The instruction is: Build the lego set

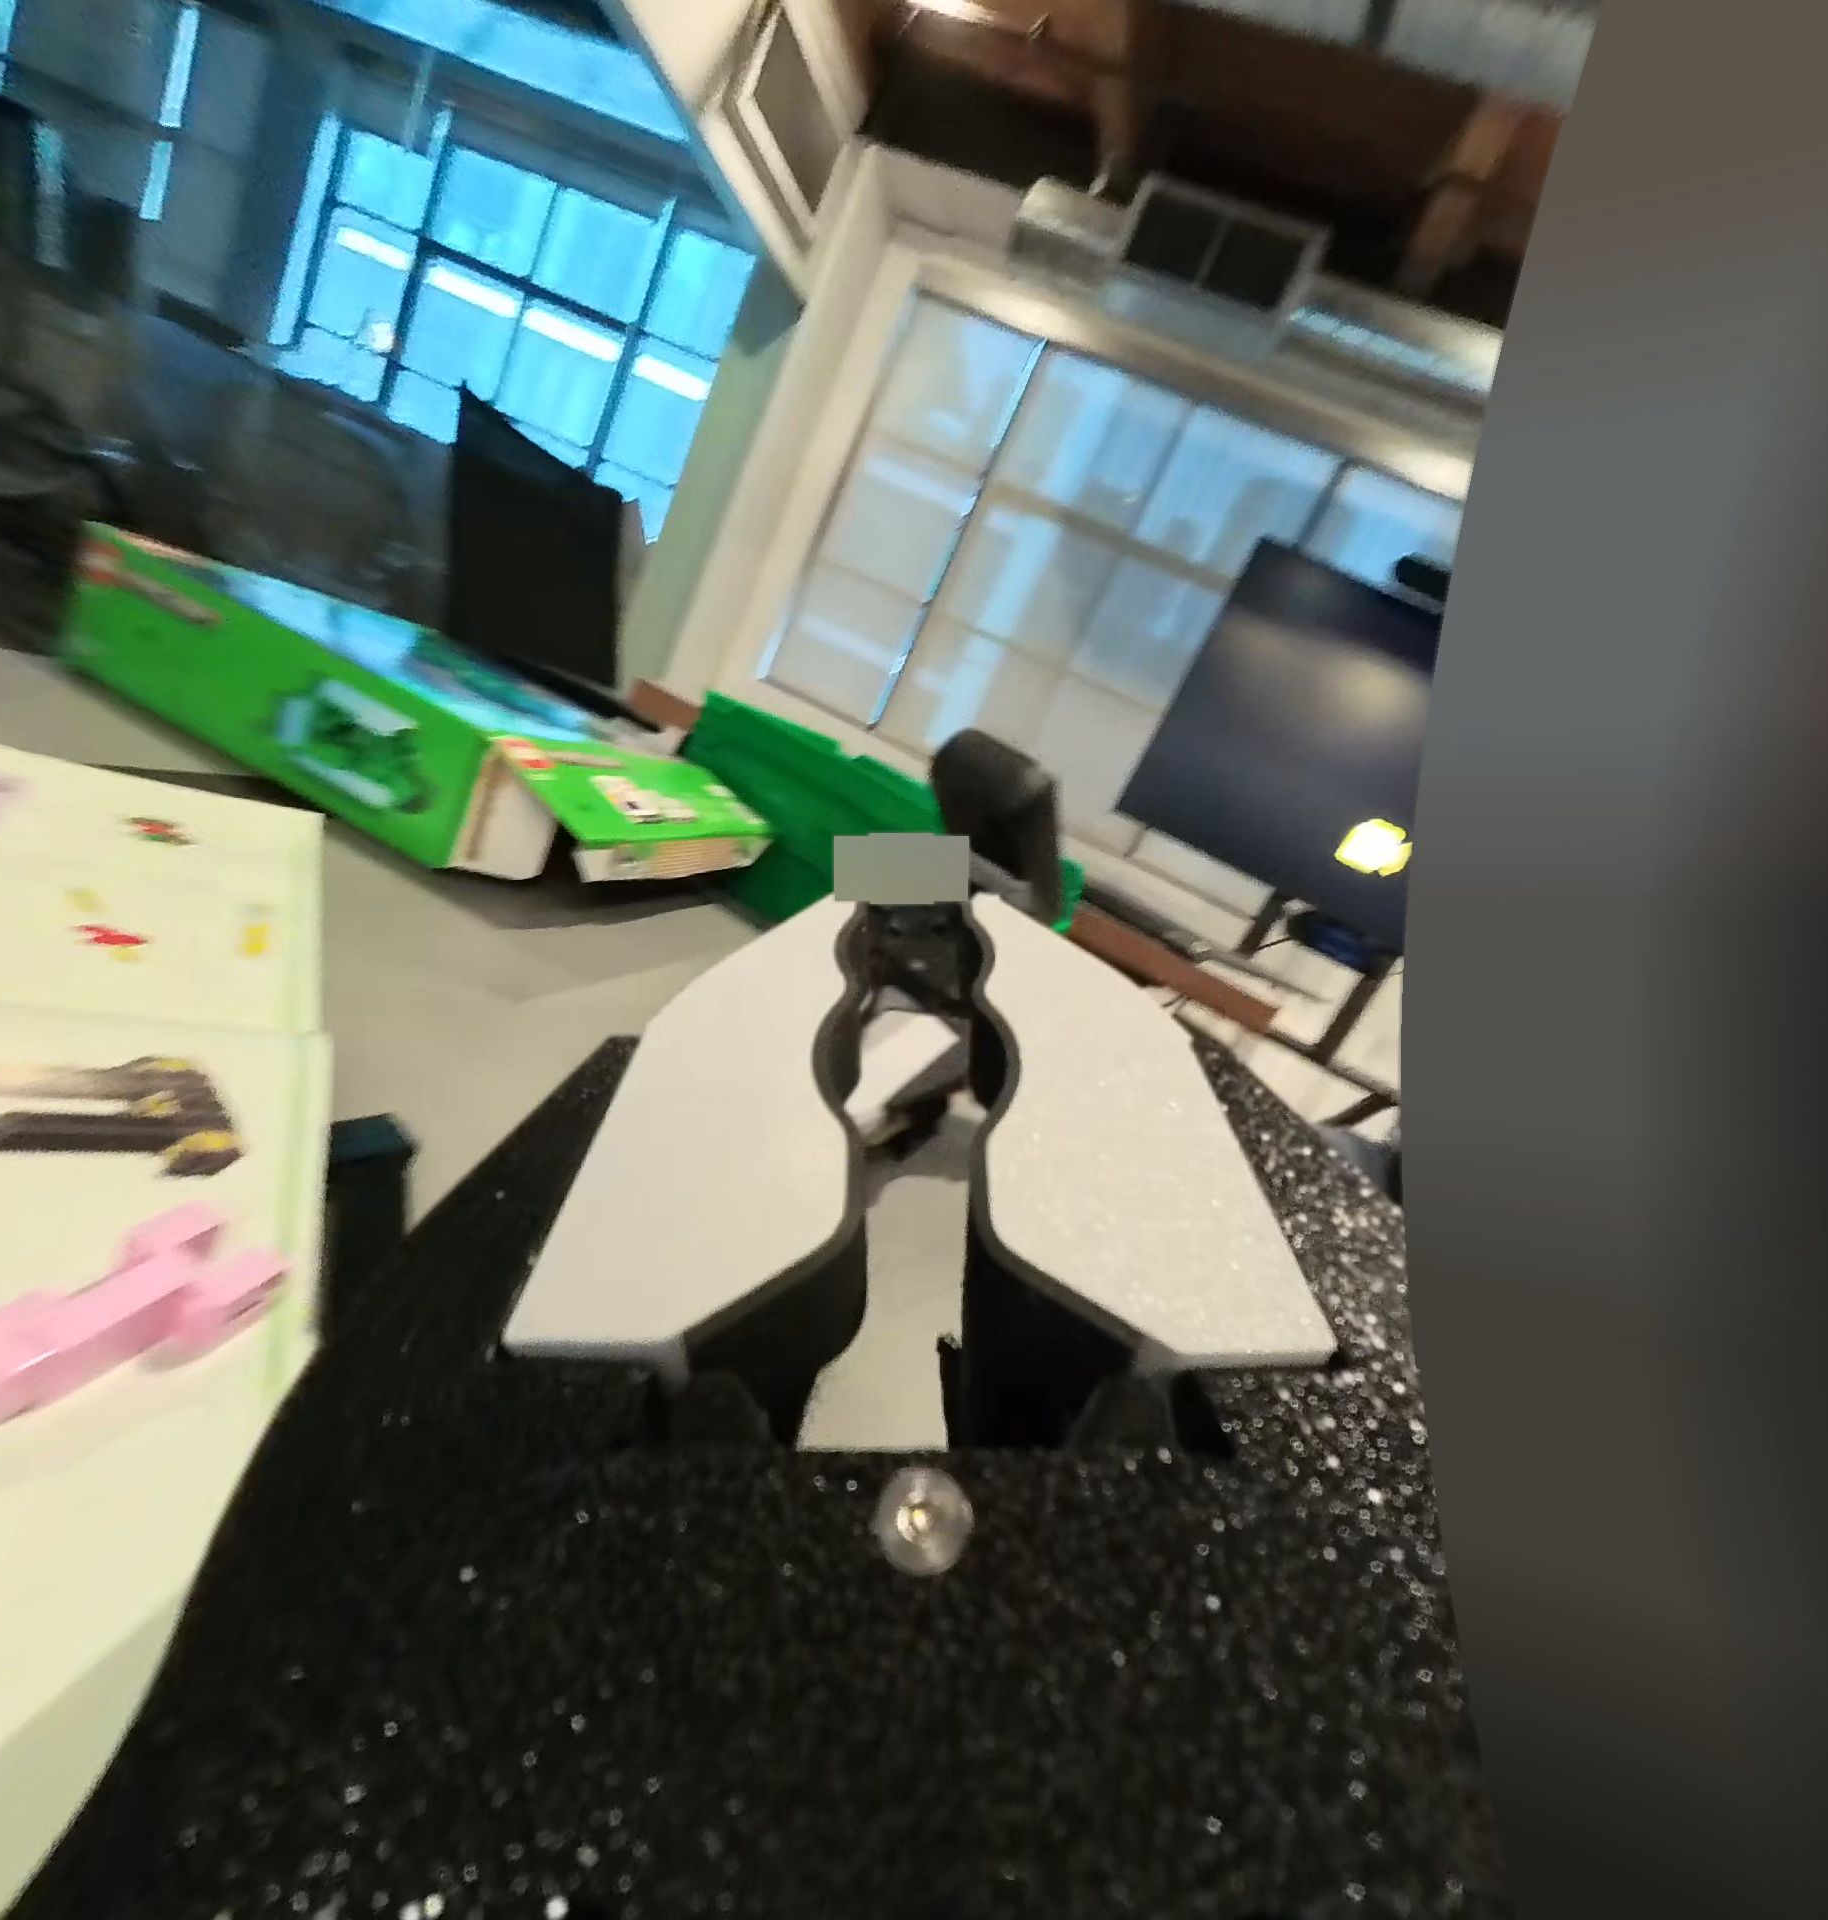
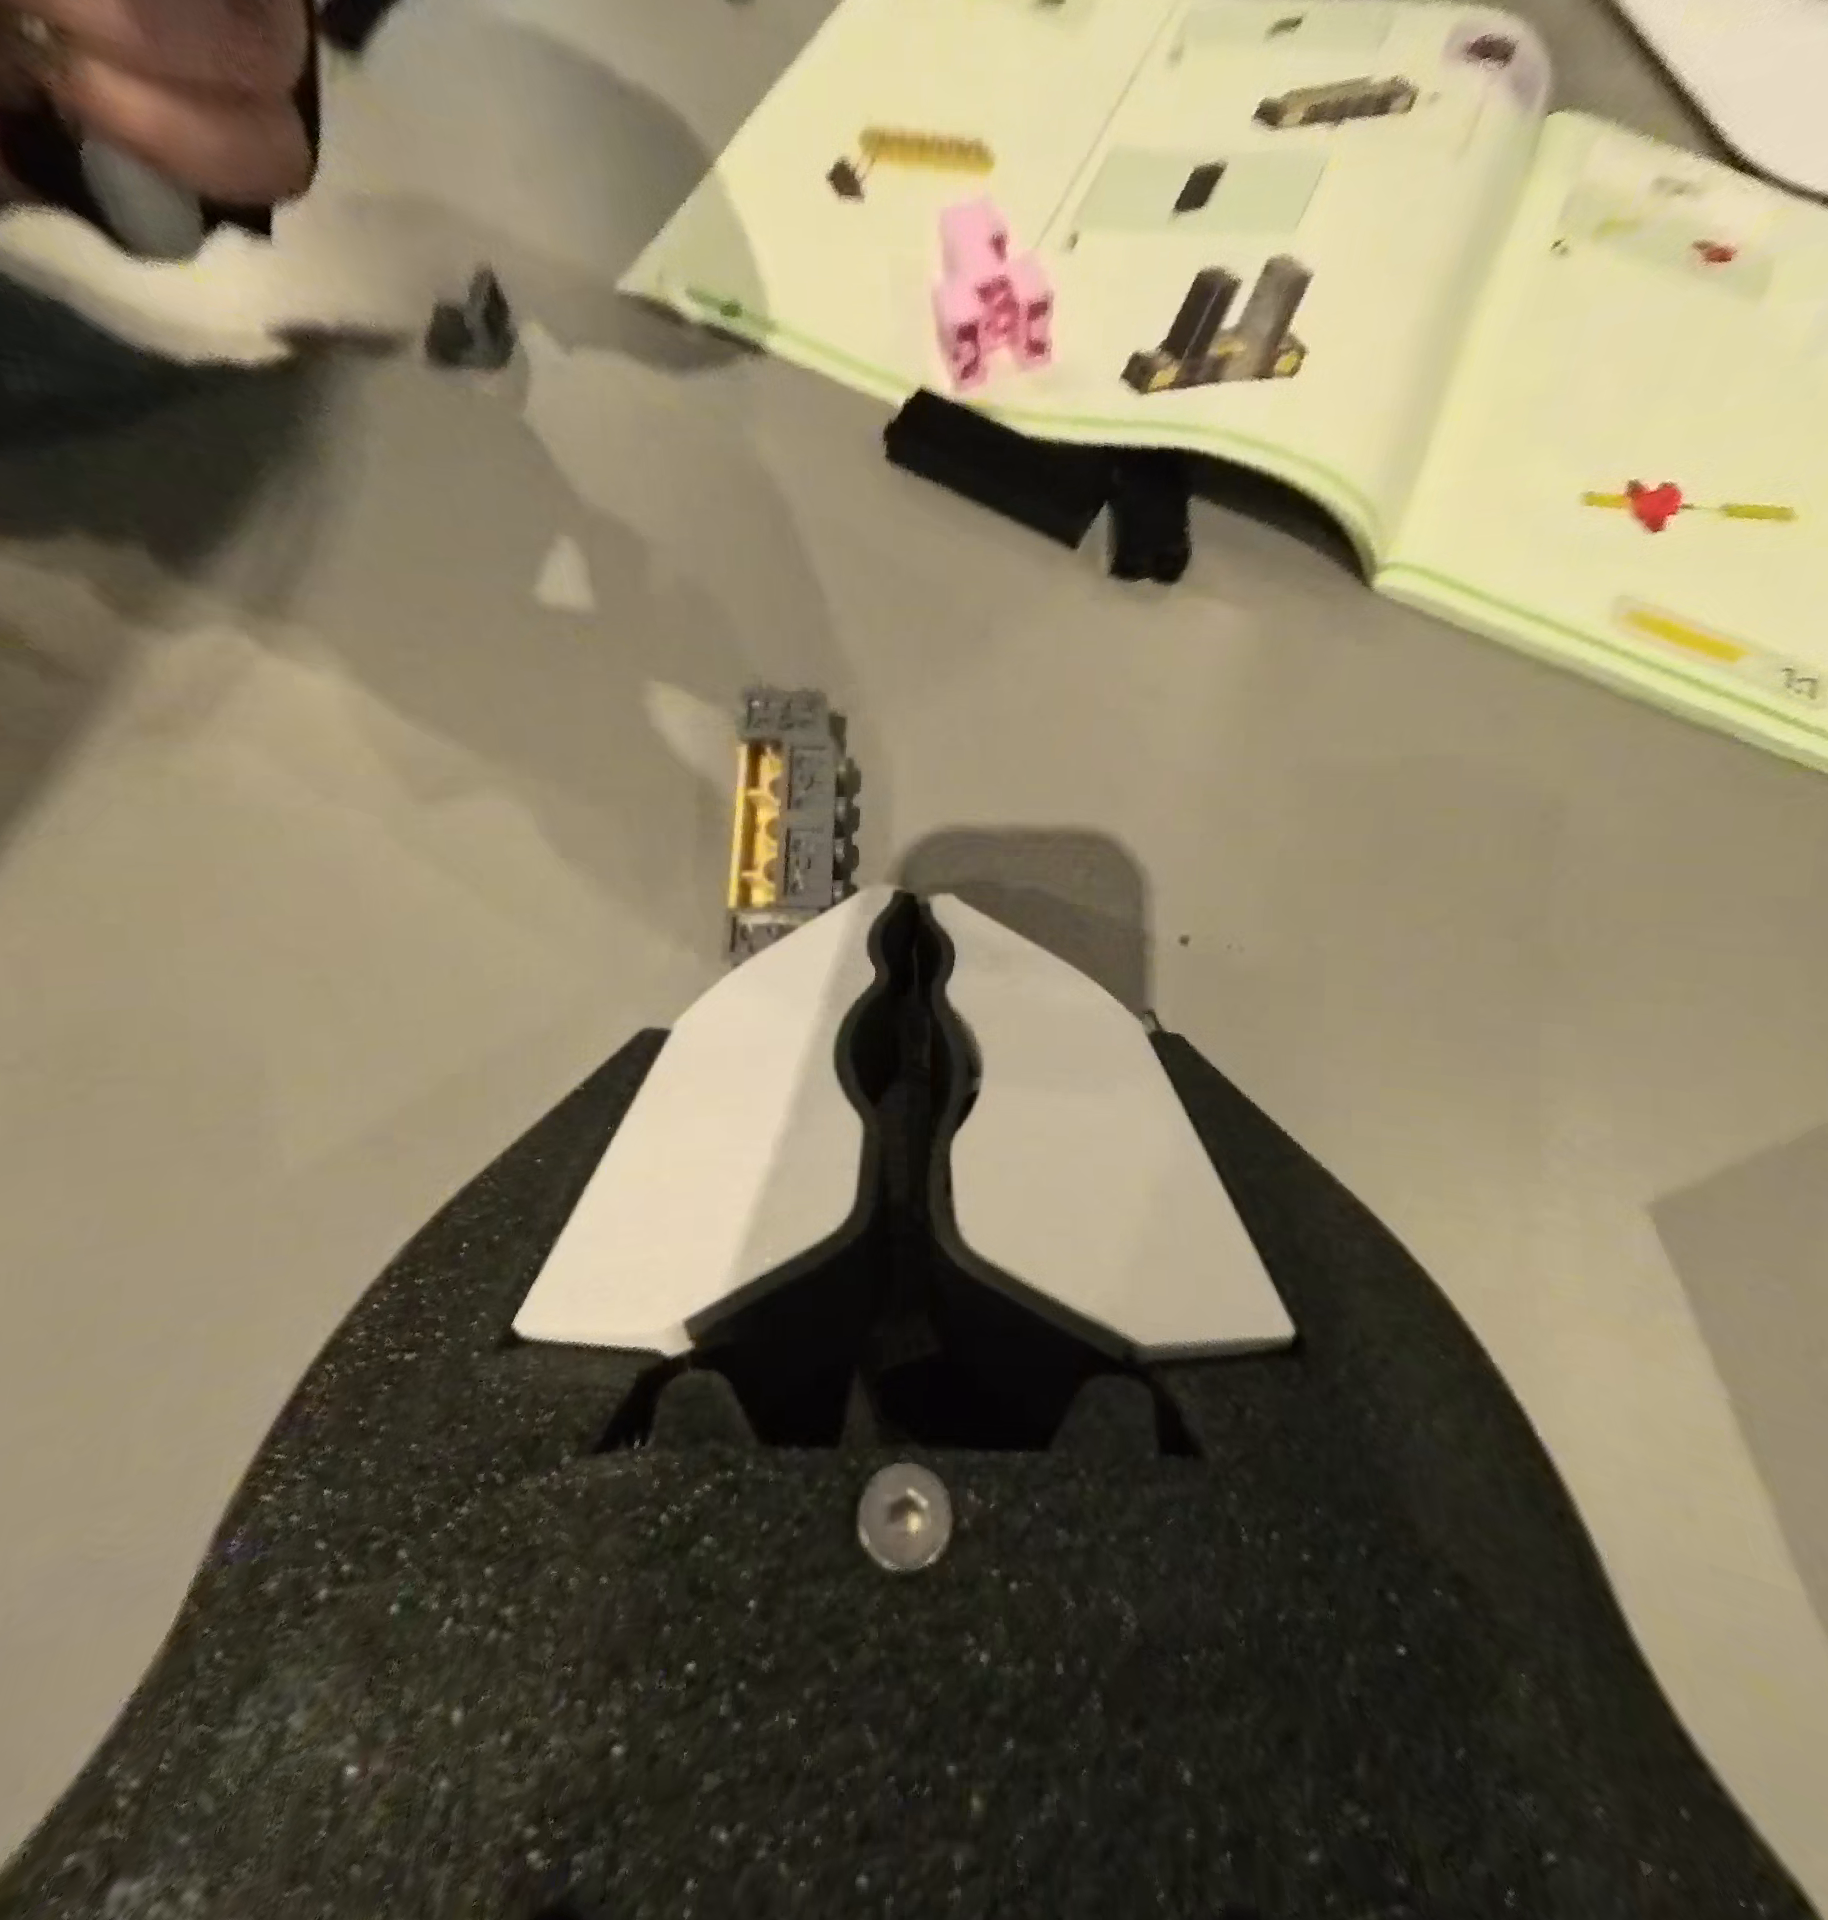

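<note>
My left gripper [image 1: 915,920] is raised and tilted over the grey table [image 1: 453,956]. Its fingertips are shut on a small black piece [image 1: 910,940], partly hidden by a grey patch. It also shows blurred at the top left of the right wrist view, in a person's hand [image 2: 141,94], with a dark piece [image 2: 474,317] at its tip. My right gripper [image 2: 915,899] is shut and empty, low over the table. A grey and yellow brick assembly [image 2: 790,821] lies just ahead and left of its tips. Two black pieces [image 2: 993,468] lie by the open instruction booklet [image 2: 1409,343].
A pink figure [image 2: 988,301] sits on the booklet page; the booklet also shows in the left wrist view [image 1: 131,935]. A green set box [image 1: 318,707] and green plates [image 1: 785,810] lie at the table's far side. A black chair [image 1: 1003,810] and dark screens stand beyond. The tips of one gripper are about 15 centimetres away from the tips of the other.
</note>
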